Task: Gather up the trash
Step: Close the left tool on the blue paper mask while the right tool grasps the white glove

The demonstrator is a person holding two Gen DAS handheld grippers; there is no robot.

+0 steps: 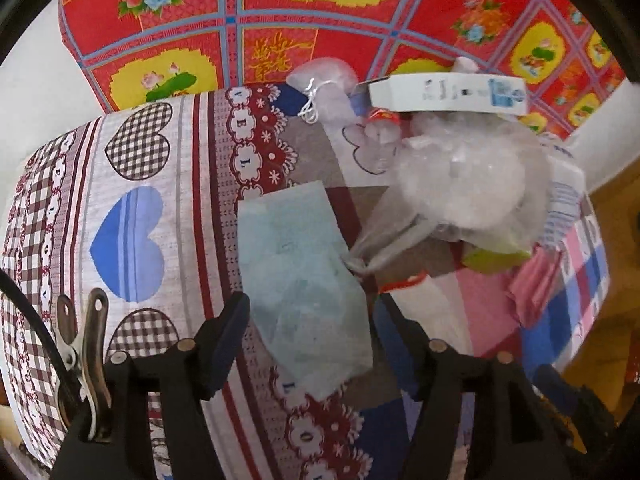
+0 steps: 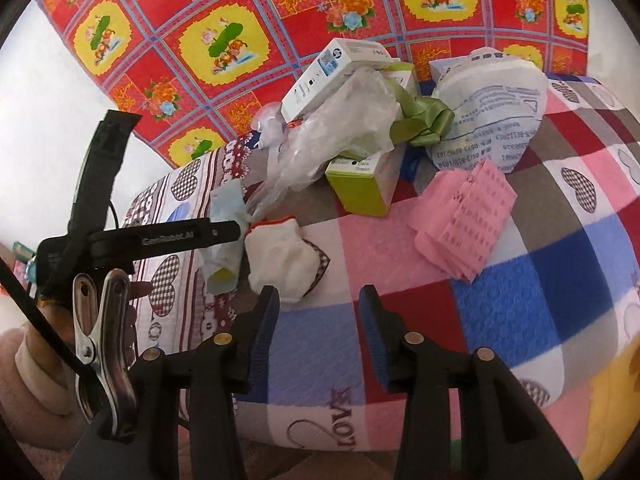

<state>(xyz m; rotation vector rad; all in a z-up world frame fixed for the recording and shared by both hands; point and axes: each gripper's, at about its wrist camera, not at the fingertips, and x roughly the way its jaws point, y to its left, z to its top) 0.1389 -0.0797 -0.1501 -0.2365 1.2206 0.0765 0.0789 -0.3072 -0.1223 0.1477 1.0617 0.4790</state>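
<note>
Patchwork heart-print blanket (image 2: 400, 240) covers the surface, red floral mat (image 2: 240, 20) behind. Our left gripper (image 1: 310, 320) hangs with jaws apart, straddling a pale blue crumpled wrapper (image 1: 296, 264) without pinching it. Our right gripper (image 2: 318, 312) is also spread wide, gripping nothing, just short of a white crumpled tissue wad (image 2: 280, 260). Further out we see a clear plastic bag (image 2: 340, 128), a lime-green carton (image 2: 360, 192), a green ribbon (image 2: 424, 120), a white printed box (image 2: 332, 72), a pink folded paper stack (image 2: 468, 216) and a white printed pouch (image 2: 492, 108) piled together.
</note>
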